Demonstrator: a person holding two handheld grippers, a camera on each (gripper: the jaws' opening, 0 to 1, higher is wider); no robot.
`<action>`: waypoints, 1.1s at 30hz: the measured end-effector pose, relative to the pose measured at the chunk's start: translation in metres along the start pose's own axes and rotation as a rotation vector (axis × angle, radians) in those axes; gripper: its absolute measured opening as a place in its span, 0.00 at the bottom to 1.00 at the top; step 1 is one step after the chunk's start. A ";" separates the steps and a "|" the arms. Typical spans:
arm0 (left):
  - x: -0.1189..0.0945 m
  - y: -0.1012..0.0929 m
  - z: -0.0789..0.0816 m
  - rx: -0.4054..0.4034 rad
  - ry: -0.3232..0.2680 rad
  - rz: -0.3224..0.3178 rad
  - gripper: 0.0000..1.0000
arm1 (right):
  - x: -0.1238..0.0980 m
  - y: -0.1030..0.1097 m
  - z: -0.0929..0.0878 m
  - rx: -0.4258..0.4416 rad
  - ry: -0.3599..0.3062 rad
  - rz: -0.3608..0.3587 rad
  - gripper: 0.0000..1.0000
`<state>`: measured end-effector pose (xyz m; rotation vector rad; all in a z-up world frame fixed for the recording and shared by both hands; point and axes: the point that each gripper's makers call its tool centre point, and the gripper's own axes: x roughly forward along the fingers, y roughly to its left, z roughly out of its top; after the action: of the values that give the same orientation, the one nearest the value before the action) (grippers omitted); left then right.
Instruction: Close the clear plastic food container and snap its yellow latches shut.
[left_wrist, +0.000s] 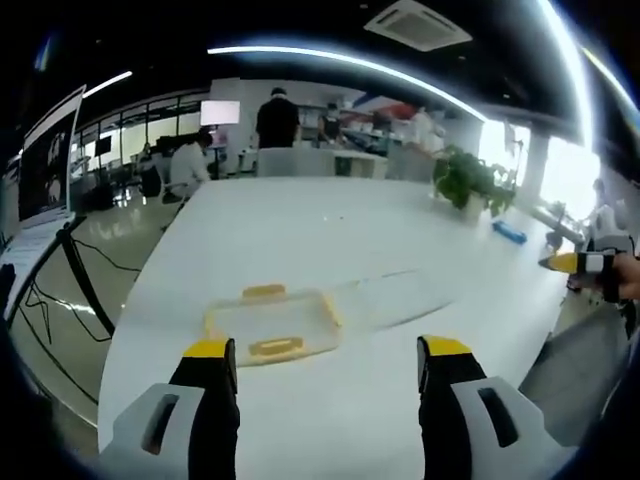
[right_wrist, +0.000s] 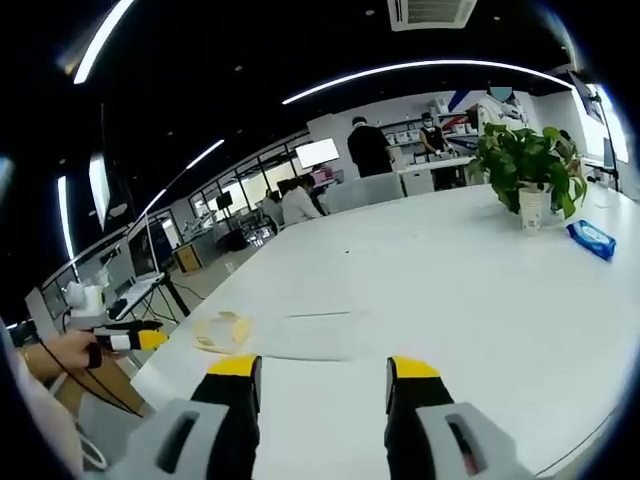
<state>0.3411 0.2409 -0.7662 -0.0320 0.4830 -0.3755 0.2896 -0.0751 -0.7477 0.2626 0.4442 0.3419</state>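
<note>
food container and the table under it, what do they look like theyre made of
The food container looks like clear plastic: the table shows through its walls, and it has opaque yellow latches. The table looks like a smooth white laminate or painted top with a slight sheen; which one is unclear.

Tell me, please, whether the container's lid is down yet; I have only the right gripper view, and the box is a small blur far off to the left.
Observer: Not yet. In the left gripper view the clear lid lies flat on the table beside the container.
Operator: Can you make out the latches?
Observer: Yes, two yellow latches show on the container, one on its far edge and one on its near edge.
Operator: Is the left claw holding anything?
Observer: No, the left claw is open and empty, with the container just ahead of it.
</note>
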 end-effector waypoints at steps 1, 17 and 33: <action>0.000 0.000 0.000 -0.003 0.000 0.000 0.72 | 0.000 0.000 0.000 0.002 0.000 0.002 0.48; 0.003 0.001 -0.001 0.008 0.007 -0.007 0.72 | 0.007 0.008 -0.003 -0.002 0.013 0.028 0.47; 0.006 0.006 -0.002 0.009 0.018 -0.004 0.71 | 0.015 0.014 -0.005 -0.007 0.026 0.044 0.47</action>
<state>0.3468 0.2444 -0.7716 -0.0209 0.4992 -0.3827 0.2963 -0.0559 -0.7527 0.2616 0.4628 0.3897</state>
